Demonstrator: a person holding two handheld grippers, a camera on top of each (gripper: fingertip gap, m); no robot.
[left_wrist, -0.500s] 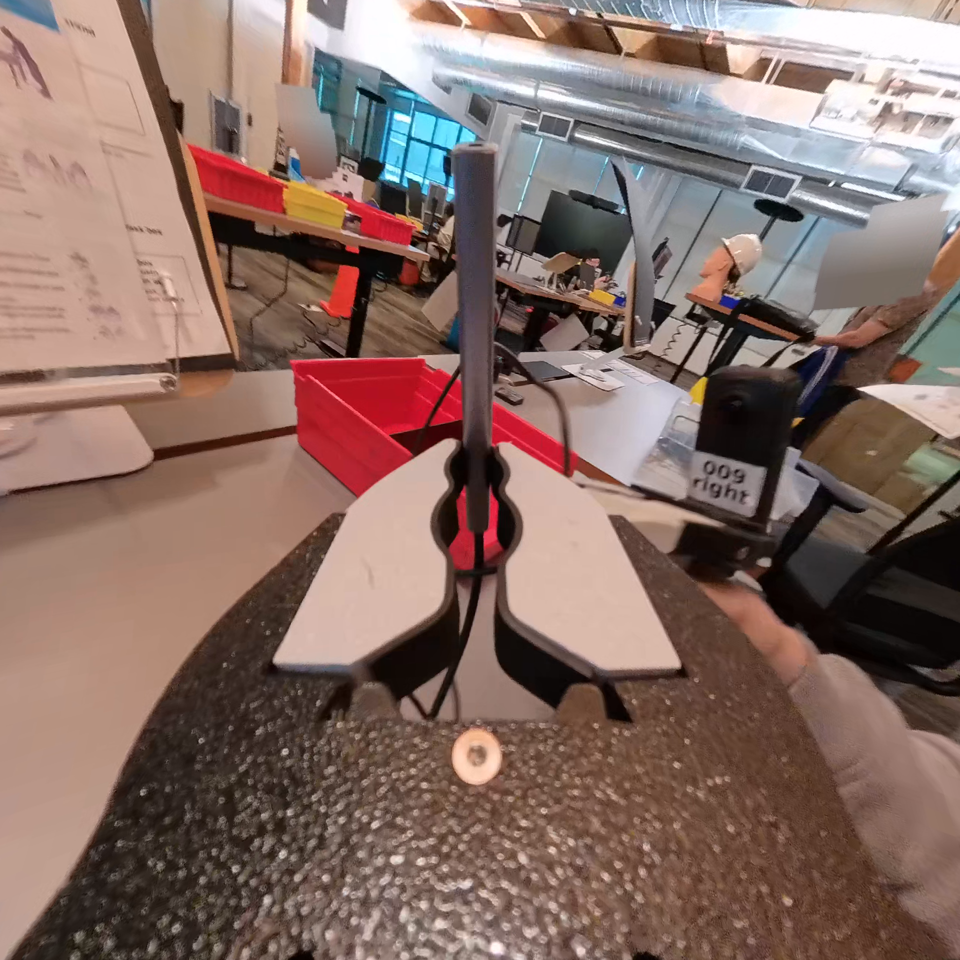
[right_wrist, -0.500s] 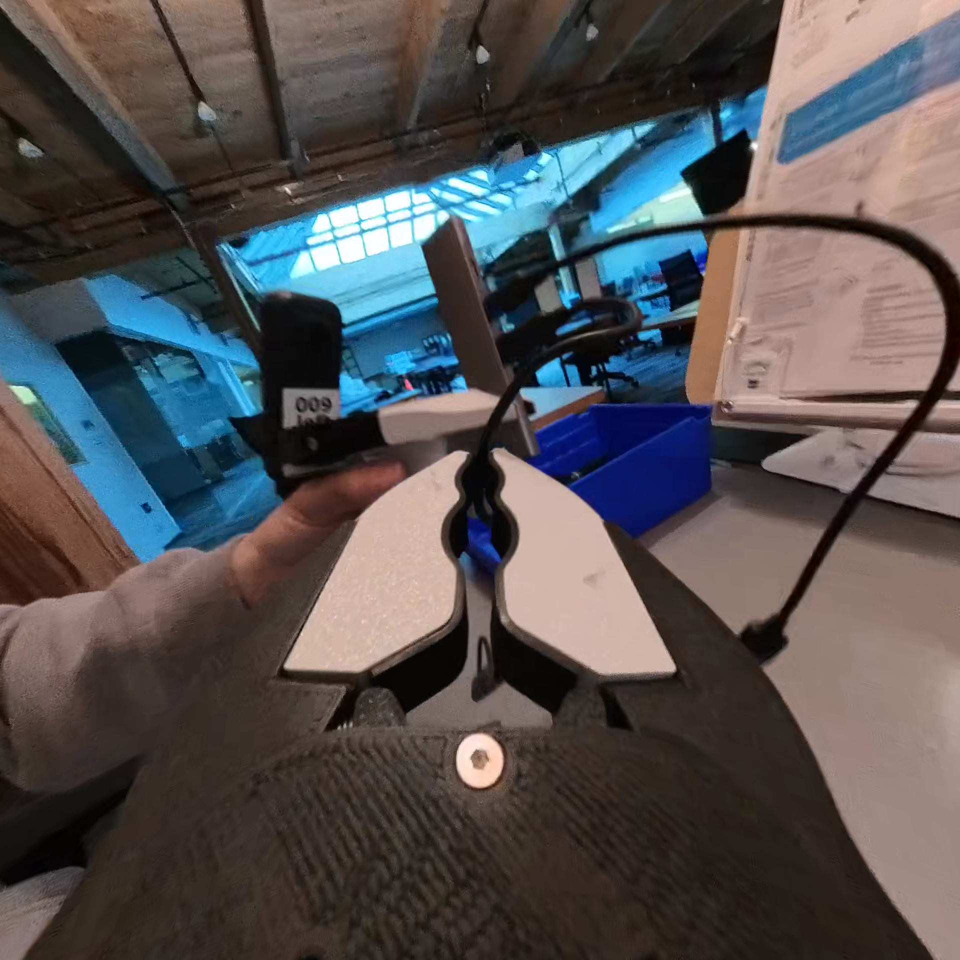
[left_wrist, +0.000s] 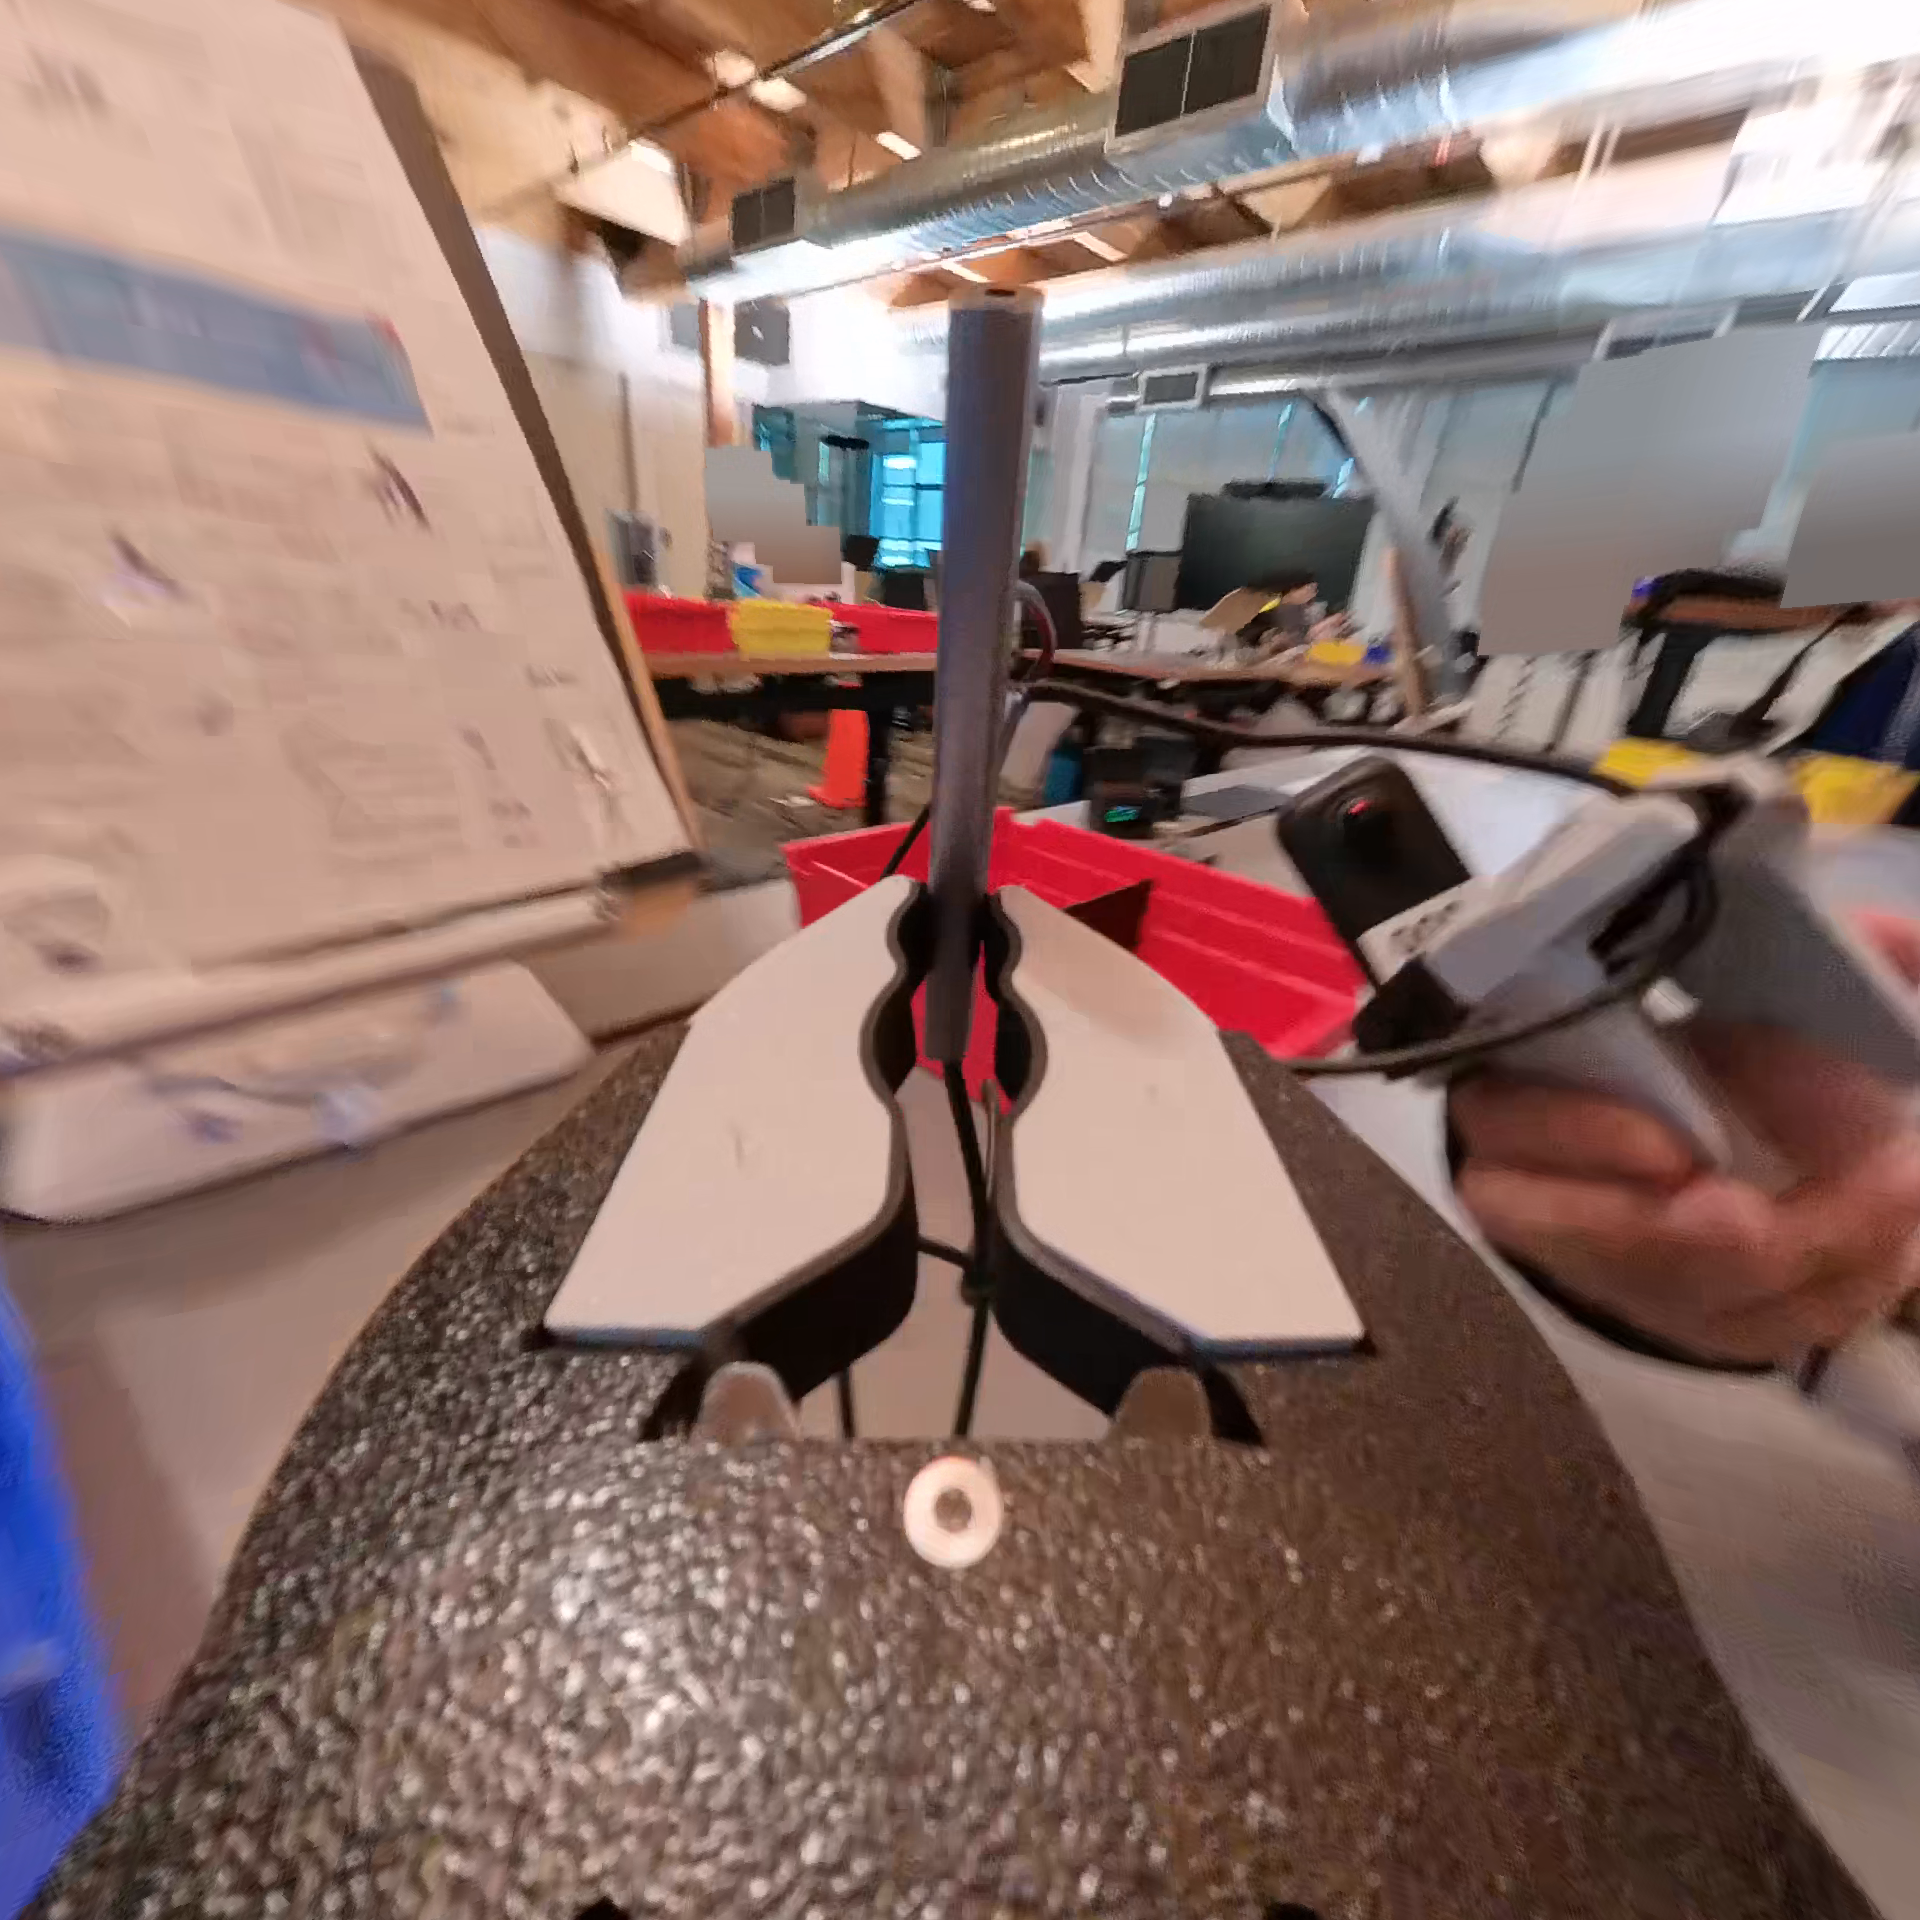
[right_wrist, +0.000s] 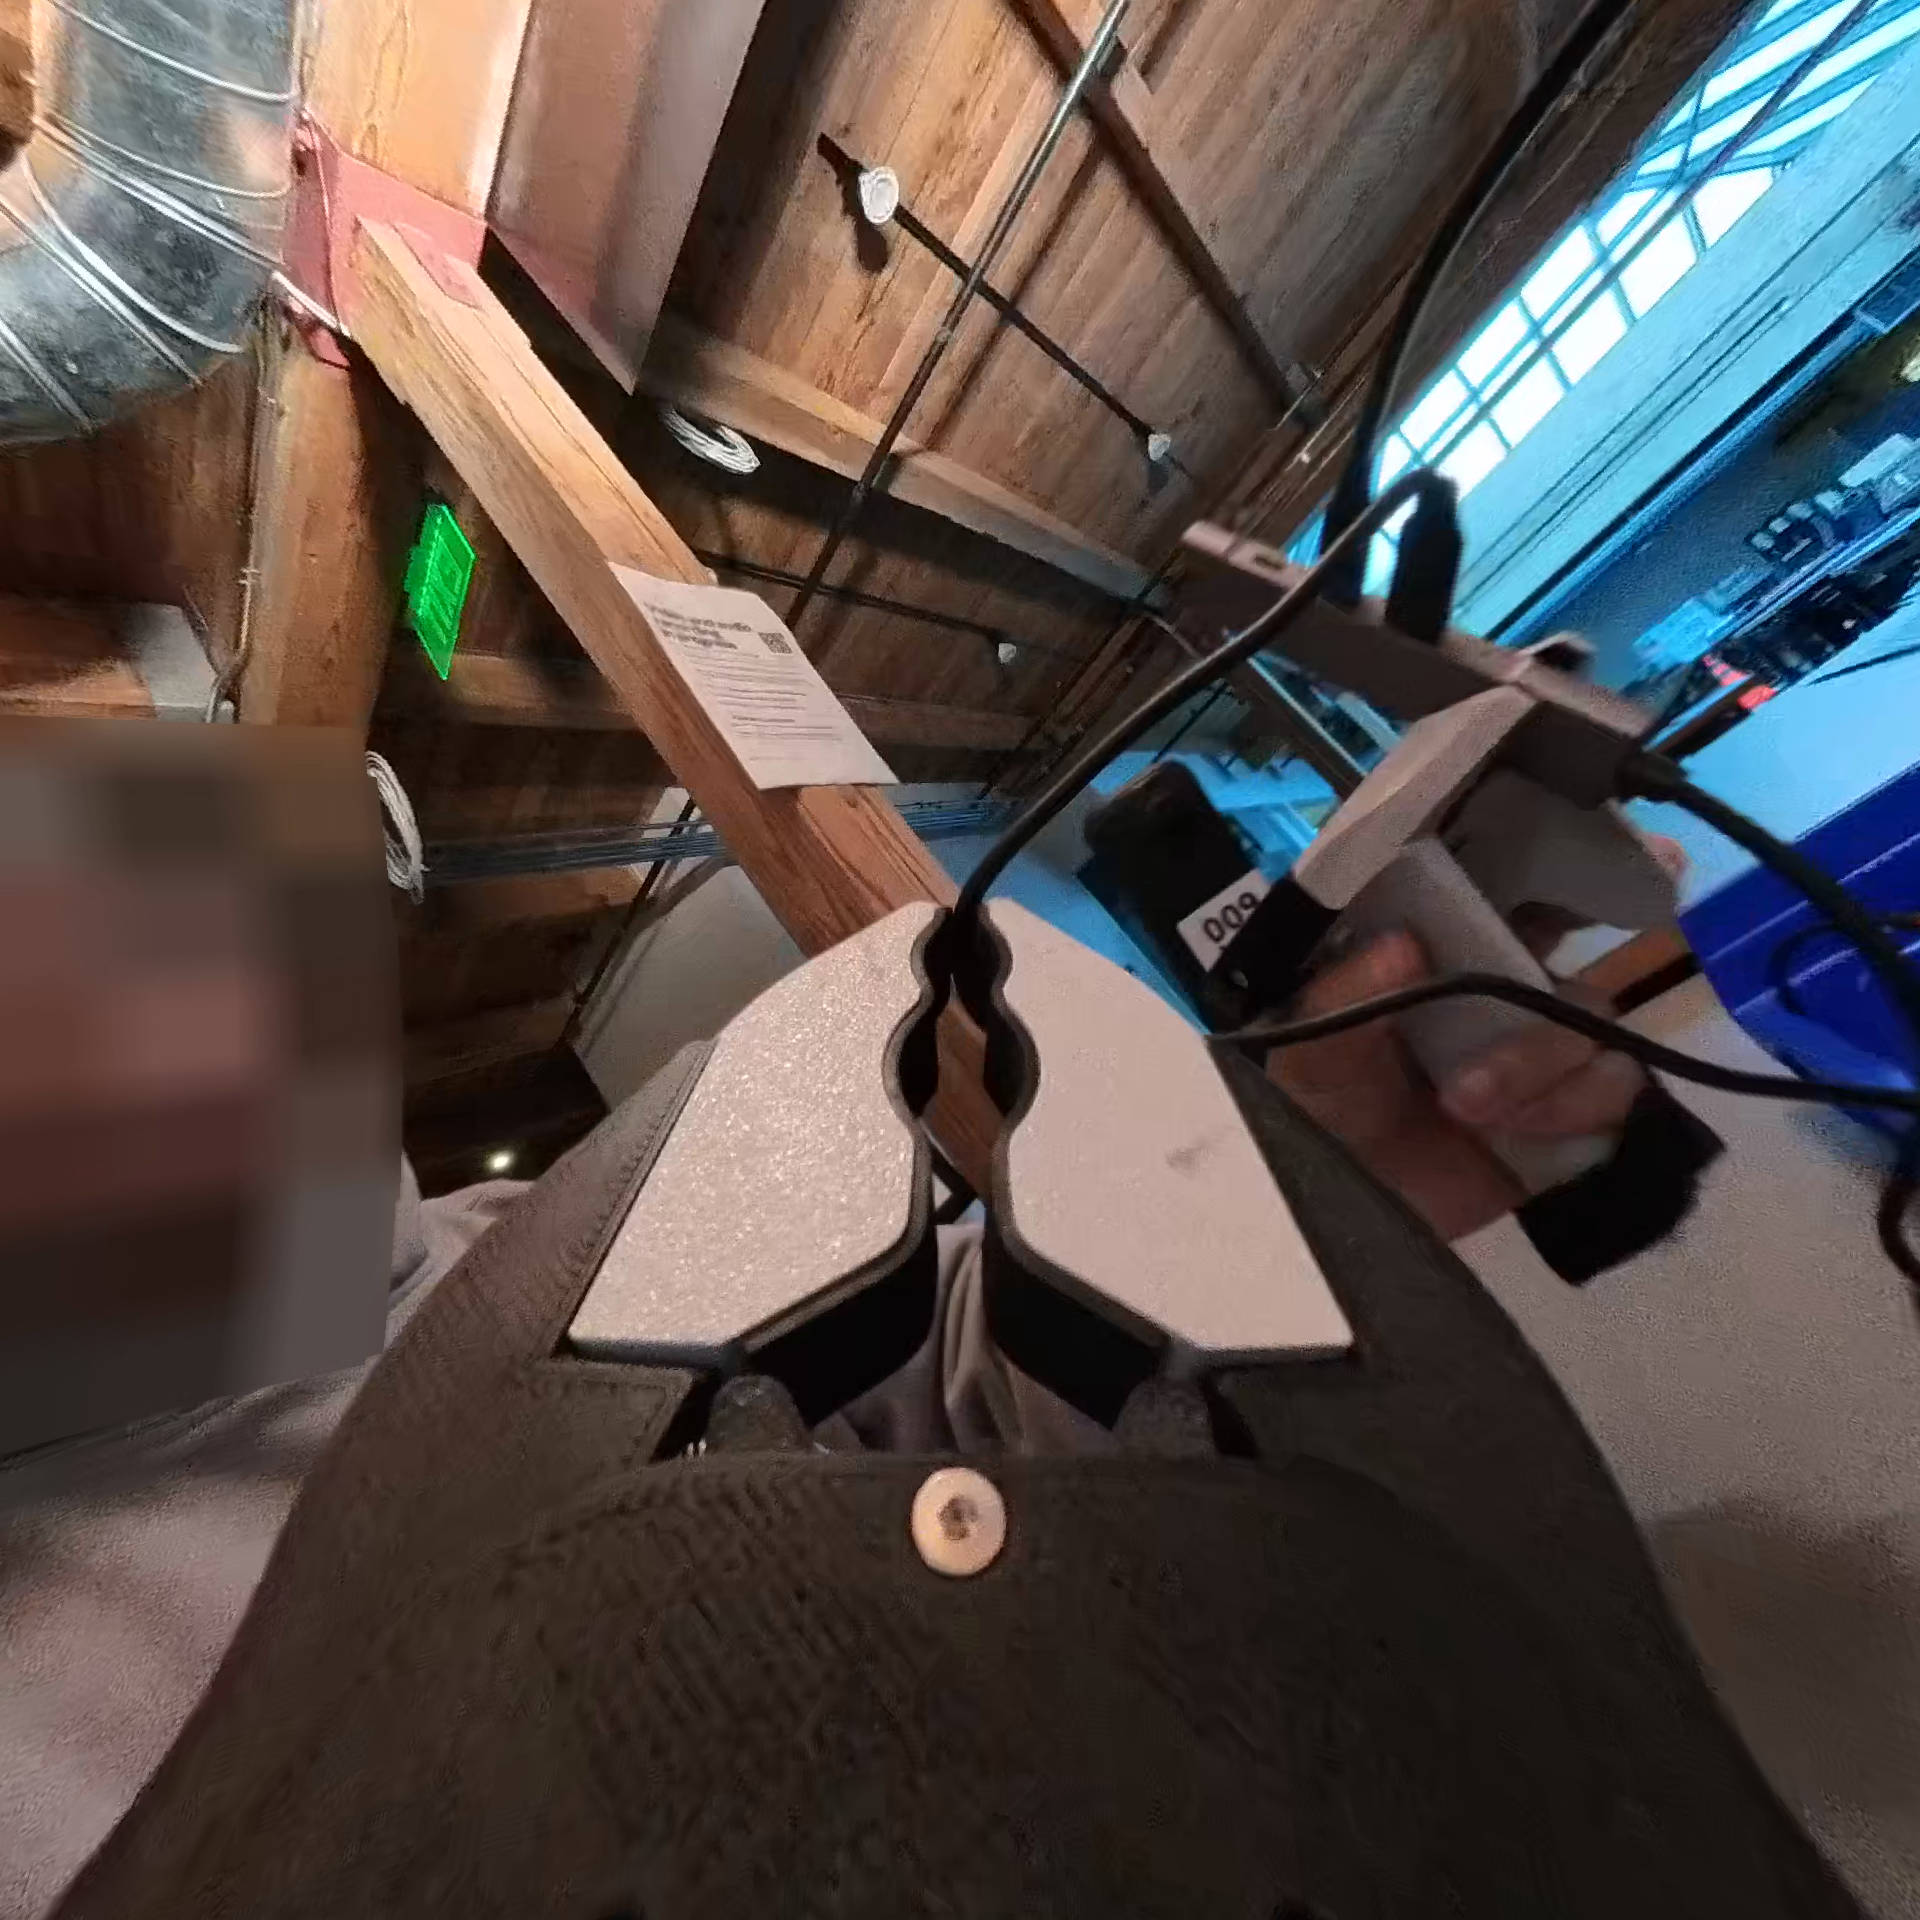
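Note:
My left gripper (left_wrist: 954, 935) is shut on a slim grey bar-shaped device (left_wrist: 977, 582), which stands up out of the jaws. A thin black cable (left_wrist: 1299, 740) runs from it toward the right. My right gripper (right_wrist: 961, 940) is shut on that black cable (right_wrist: 1122, 748) and is tilted up toward the wooden ceiling. In the right wrist view the grey device (right_wrist: 1382, 634) lies across the left gripper (right_wrist: 1522, 717), with the cable plugged into its end. In the left wrist view the right gripper (left_wrist: 1397, 1003) is held by a hand at the right, blurred.
A red bin (left_wrist: 1195, 935) sits on the grey table (left_wrist: 156, 1299) just behind the left gripper. A tilted board with papers (left_wrist: 260, 520) stands at the left. A blue bin (right_wrist: 1818, 935) is at the far right. A person's grey sleeve (right_wrist: 156, 1610) is close below.
Both grippers have tilted upward. The right gripper has swung from facing the blue bin to facing the ceiling. Both grips are unchanged.

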